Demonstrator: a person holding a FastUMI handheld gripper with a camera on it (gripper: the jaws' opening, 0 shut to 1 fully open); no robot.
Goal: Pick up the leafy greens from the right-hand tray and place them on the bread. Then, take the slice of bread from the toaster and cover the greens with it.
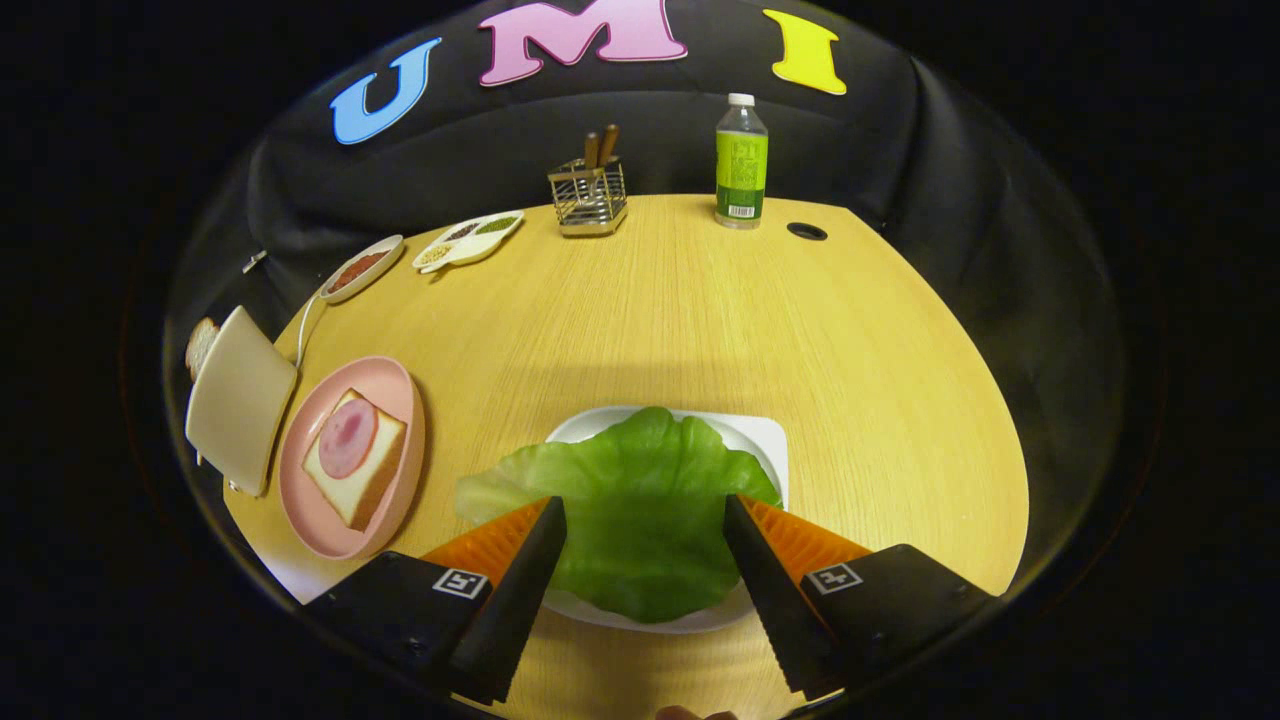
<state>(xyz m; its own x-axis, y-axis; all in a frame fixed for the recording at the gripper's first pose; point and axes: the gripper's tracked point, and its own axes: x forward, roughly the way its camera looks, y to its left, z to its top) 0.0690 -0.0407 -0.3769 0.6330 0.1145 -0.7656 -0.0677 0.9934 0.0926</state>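
Wide wooden table [700, 330] under everything, running back to the booth cloth. Off to the fingers' left, toaster [238, 398] with a slice of bread [201, 345] poking from its far end; just beside it, nearer the fingers, pink plate [395, 385] carrying the open bread [375, 480] topped with a round of ham [347, 438]. Dead ahead, white tray [765, 440] bearing the leafy greens [640, 500], one broad leaf spread nearly flat, long axis crosswise to the fingers, its left lobe spilling over the tray rim toward the plate. Far back: bottle [742, 160], wire holder [588, 195], small dishes [470, 240].

Gripper [645, 515] spread wide, nothing gripped. Both fingers [525, 560] straddling the leaf's near half, tips seemingly above it rather than pressing; actual contact hard to judge. Likely next: down and closing on the leaf, then a short carry leftward to the plate.
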